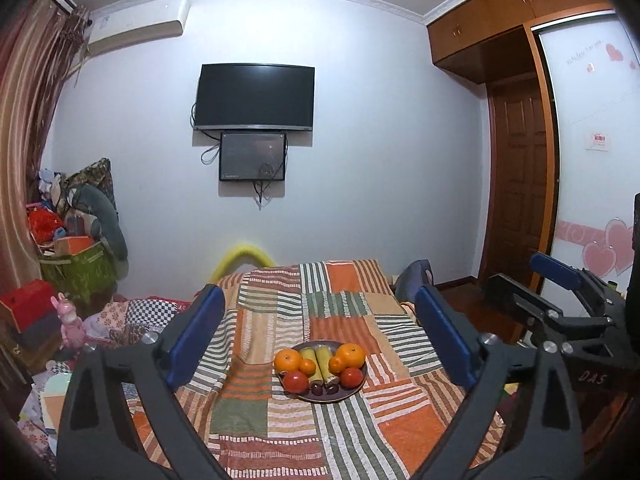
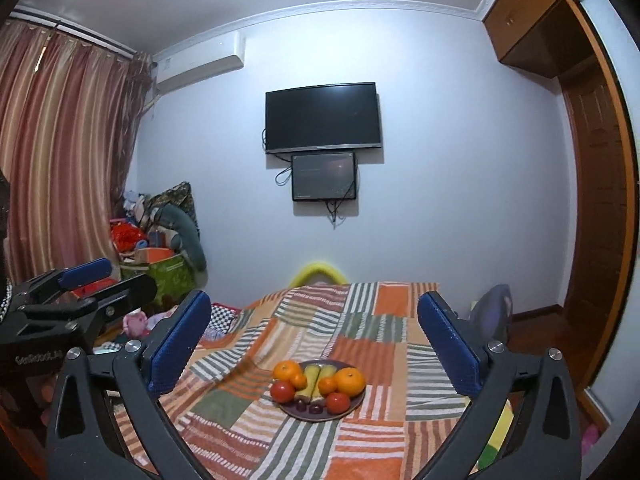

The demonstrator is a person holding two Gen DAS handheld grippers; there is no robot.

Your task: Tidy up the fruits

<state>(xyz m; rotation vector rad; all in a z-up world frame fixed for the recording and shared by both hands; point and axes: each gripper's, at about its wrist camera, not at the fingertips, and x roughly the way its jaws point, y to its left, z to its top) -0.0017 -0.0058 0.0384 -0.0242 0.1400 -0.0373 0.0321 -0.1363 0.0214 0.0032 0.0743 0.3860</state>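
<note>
Left claw (image 1: 320, 336) open wide, empty, above the patchwork bedspread (image 1: 340, 300). Right claw (image 2: 316, 344) open too, holding nothing. Between the blue pads, ahead on the bed: plate (image 2: 354, 407) with oranges (image 2: 350, 381), tomatoes (image 2: 282, 391), two bananas (image 2: 316, 380), dark grapes (image 2: 314, 407). TV (image 2: 322, 117) on far wall.

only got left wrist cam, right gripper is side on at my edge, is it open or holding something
Observer: Open. In the right wrist view the right gripper has its fingers spread wide with nothing between them, and they frame the plate of fruit.
Operator: anything on the floor right of the bed
Observer: Yes, a small pink item lies low near the wardrobe. I cannot tell what it is.
</note>
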